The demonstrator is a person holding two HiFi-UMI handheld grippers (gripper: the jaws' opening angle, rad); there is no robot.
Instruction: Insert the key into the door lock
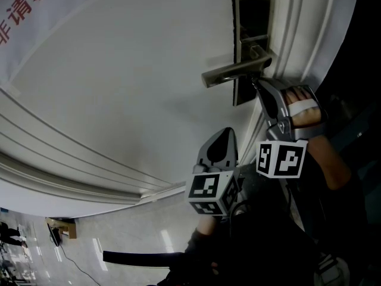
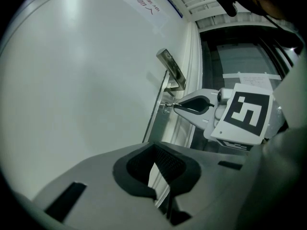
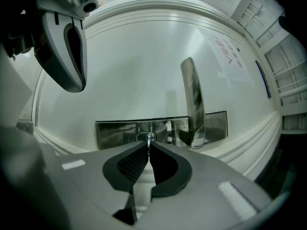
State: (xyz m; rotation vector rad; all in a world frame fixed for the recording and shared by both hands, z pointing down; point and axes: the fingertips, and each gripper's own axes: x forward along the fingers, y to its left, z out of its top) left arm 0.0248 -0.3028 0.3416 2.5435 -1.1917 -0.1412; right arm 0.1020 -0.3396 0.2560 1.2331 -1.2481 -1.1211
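Right gripper view: key (image 3: 149,138) in gripper (image 3: 148,146)

A white sign with red characters (image 1: 24,11) hangs at the upper left. Lower left, on the glossy tiled floor (image 1: 119,234), a brown box (image 1: 64,226) sits near a thin dark cable (image 1: 76,261).

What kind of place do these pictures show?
Probably an indoor corridor of a building: a white panelled door, a metal lever handle on a lock plate, and a glossy floor.
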